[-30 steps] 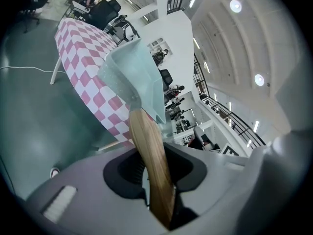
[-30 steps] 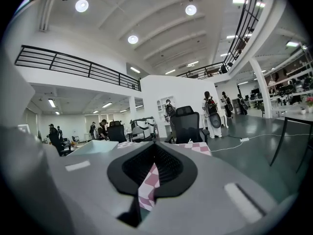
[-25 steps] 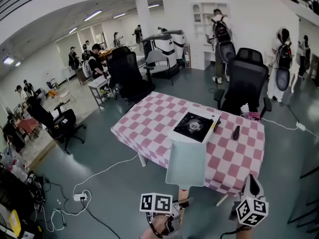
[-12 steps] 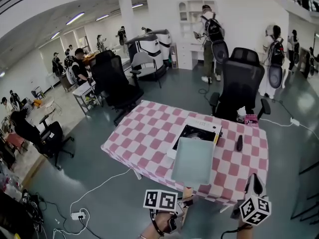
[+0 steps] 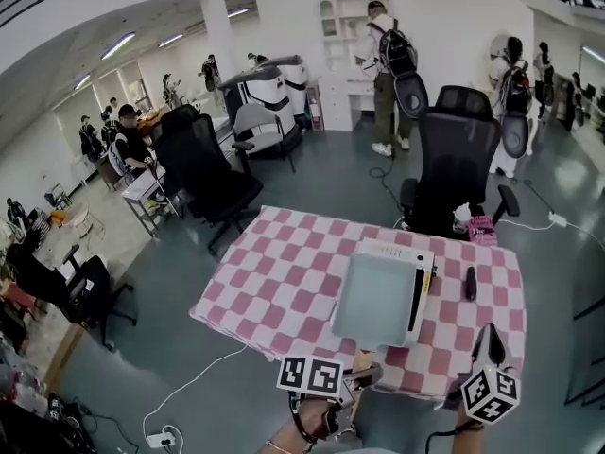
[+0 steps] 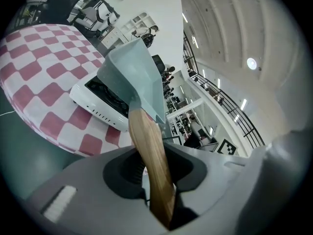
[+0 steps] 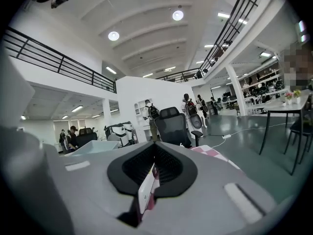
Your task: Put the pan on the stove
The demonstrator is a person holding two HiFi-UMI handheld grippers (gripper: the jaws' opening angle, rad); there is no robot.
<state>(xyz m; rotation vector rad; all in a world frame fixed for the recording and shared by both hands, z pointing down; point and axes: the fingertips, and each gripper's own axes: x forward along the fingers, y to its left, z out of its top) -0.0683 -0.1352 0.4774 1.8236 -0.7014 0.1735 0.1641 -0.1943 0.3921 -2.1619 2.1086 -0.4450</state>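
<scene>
- Pan (image 5: 376, 296): pale green, square, with a wooden handle (image 6: 150, 155). It is carried over the stove (image 5: 405, 252) and hides most of the cooktop in the head view.
- Left gripper (image 5: 353, 383), nearest the camera at bottom centre: jaws closed narrowly on the wooden handle, pads pressing both sides. The handle runs up and away from the jaws to the pan body.
- Left gripper view: the pan sits tilted above the white stove body, with the stove's dark top and a row of front vents showing under its near edge. I cannot tell whether the pan touches the burner.
- Right gripper (image 5: 484, 340), bottom right, just at the table's near edge: jaws drawn together to a slit and carrying nothing (only a pale strip shows at the seam).
- Table (image 5: 284, 272): covered in pink-and-white checked cloth. The stove stands toward its right half.
- Small black object (image 5: 471, 283): lies flat on the cloth just right of the stove, apart from it.
- Pink item (image 5: 480, 227): at the table's far right corner, too small to identify.
- Black office chair (image 5: 458, 154): pushed up behind the far edge of the table.
- Beyond: grey-green floor, more chairs and desks, white shelving against the far wall, and several standing people, one wearing a backpack (image 5: 395, 50).
</scene>
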